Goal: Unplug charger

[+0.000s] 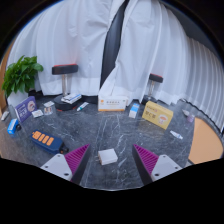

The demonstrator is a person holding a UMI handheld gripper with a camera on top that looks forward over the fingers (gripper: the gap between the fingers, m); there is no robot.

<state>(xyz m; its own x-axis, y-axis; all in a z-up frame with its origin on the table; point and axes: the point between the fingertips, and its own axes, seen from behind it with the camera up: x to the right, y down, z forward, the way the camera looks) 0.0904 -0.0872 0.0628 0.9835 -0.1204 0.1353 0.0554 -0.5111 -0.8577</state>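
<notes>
- A small white block, probably the charger [107, 156], lies on the grey table [100, 130] at the lower centre of the frame.
- The gripper [108, 160] fingers stand open around it, gaps both sides.
- A power strip [46, 140] sits lower left; a plant [20, 75] upper left.

Your only view rides the gripper, looking forward and slightly down along its two purple-padded fingers [68, 160] across the grey marbled tabletop [100, 128] toward distant white curtains [150, 45].
</notes>
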